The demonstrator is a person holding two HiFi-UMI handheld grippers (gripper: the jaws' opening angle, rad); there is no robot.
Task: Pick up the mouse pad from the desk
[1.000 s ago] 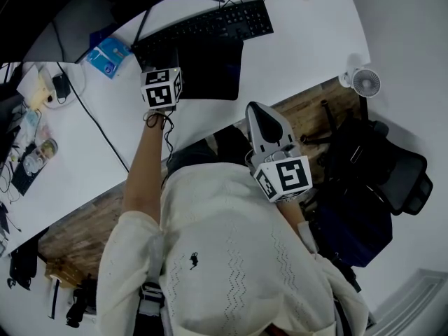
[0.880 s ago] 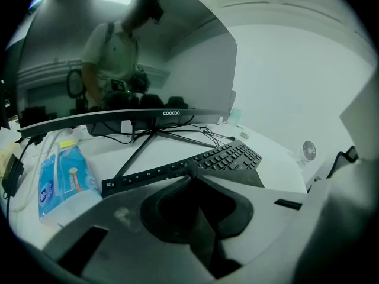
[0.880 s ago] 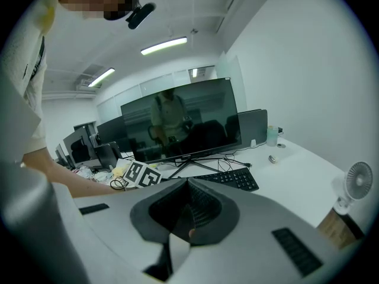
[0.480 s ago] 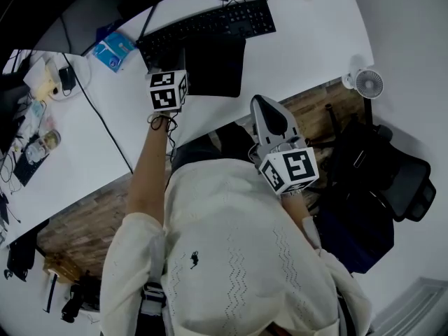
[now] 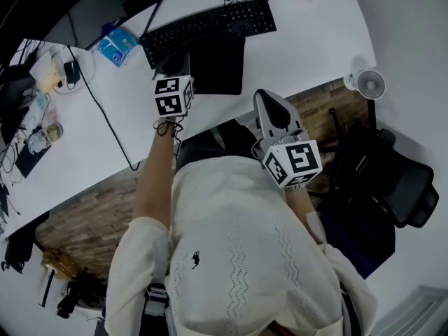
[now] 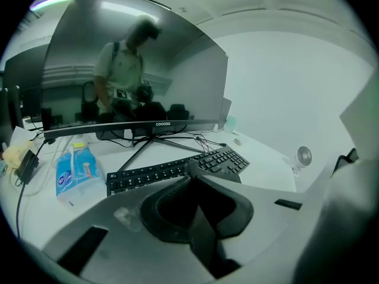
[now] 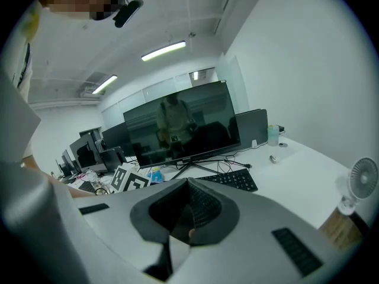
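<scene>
Head view: left gripper (image 5: 185,63) clenched on pad (image 5: 222,68) edge; lift apparently just beginning. Right gripper (image 5: 260,96) closed, empty.

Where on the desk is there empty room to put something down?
Biggest bare patch: white desk right of the keyboard and mouse pad, toward the fan. Another lies left of the black cable. The far left end is crowded with small clutter.
</scene>
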